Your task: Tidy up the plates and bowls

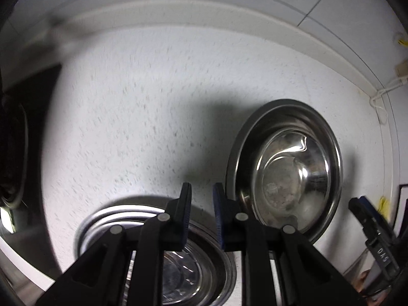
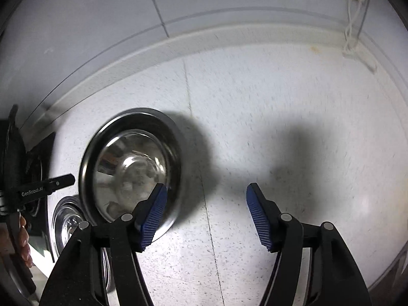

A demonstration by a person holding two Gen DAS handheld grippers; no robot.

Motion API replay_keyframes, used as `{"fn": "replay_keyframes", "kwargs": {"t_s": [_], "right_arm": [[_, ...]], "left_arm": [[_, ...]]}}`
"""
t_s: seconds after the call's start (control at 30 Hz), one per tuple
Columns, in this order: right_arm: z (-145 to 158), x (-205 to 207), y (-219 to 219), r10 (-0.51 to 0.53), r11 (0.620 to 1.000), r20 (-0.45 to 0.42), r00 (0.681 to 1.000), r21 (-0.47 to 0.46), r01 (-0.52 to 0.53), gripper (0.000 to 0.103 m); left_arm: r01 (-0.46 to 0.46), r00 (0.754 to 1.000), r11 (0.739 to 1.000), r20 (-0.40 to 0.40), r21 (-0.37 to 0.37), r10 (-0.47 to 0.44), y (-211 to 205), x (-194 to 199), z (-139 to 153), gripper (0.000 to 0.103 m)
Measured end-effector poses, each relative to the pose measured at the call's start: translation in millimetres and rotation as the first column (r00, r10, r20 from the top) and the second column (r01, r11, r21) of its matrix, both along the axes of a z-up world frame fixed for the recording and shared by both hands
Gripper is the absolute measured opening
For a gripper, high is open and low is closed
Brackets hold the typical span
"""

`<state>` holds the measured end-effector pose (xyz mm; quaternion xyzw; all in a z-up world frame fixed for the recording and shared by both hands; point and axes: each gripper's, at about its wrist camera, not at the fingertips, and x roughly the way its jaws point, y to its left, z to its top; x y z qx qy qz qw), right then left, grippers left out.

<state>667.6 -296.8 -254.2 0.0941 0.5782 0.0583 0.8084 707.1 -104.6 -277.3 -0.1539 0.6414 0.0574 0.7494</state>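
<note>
A steel bowl (image 1: 293, 176) sits inside a wider steel plate (image 1: 265, 117) on the white speckled counter, to the right of my left gripper (image 1: 202, 199). A second steel plate (image 1: 206, 265) lies under my left gripper, partly hidden by its fingers. The left jaws stand a narrow gap apart with nothing between them. In the right wrist view the bowl (image 2: 132, 170) in its plate sits left of my right gripper (image 2: 206, 204), which is open wide and empty above bare counter. The second plate (image 2: 65, 219) shows at lower left, beside the left gripper (image 2: 51, 185).
A raised white ledge (image 1: 204, 10) and tiled wall run along the back. A dark stove (image 1: 23, 132) sits at the left. A white cable (image 2: 354, 25) hangs at the back right. The counter (image 2: 306, 140) spreads right of the bowl.
</note>
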Motion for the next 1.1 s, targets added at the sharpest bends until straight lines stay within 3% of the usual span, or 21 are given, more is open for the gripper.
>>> {"fn": "replay_keyframes", "kwargs": {"t_s": [0.37, 0.6, 0.67, 0.73, 0.77, 0.87, 1.1], "right_arm": [[-28, 11, 8, -0.012, 0.999, -0.071, 0.997, 0.050, 0.015, 0.059], [-28, 17, 13, 0.003, 0.998, -0.080, 0.997, 0.071, 0.002, 0.060], [-27, 17, 12, 0.005, 0.997, -0.080, 0.997, 0.074, 0.001, 0.076], [-25, 15, 9, 0.007, 0.997, -0.077, 0.997, 0.078, -0.001, 0.095], [-24, 15, 8, 0.007, 0.997, -0.077, 0.997, 0.076, -0.002, 0.096], [-21, 13, 5, 0.006, 0.997, -0.078, 0.997, 0.071, 0.000, 0.102], [-17, 12, -4, -0.017, 0.998, -0.078, 0.997, 0.060, 0.021, 0.102]], "left_arm": [[-0.017, 0.999, 0.999, -0.031, -0.036, 0.016, 7, 15, -18, 0.016], [-0.036, 0.999, 0.997, -0.016, -0.061, 0.035, 16, 21, -8, 0.016], [-0.037, 0.999, 0.996, -0.001, -0.076, 0.037, 19, 19, 1, 0.016], [-0.023, 0.999, 0.996, 0.022, -0.084, 0.025, 22, 18, 9, 0.034], [-0.015, 0.999, 0.997, 0.041, -0.077, 0.018, 23, 17, 14, 0.049], [0.017, 0.997, 0.997, 0.074, -0.069, -0.012, 21, 18, 24, 0.062], [0.055, 0.998, 0.995, 0.045, -0.079, -0.052, 7, 19, 16, 0.063]]}}
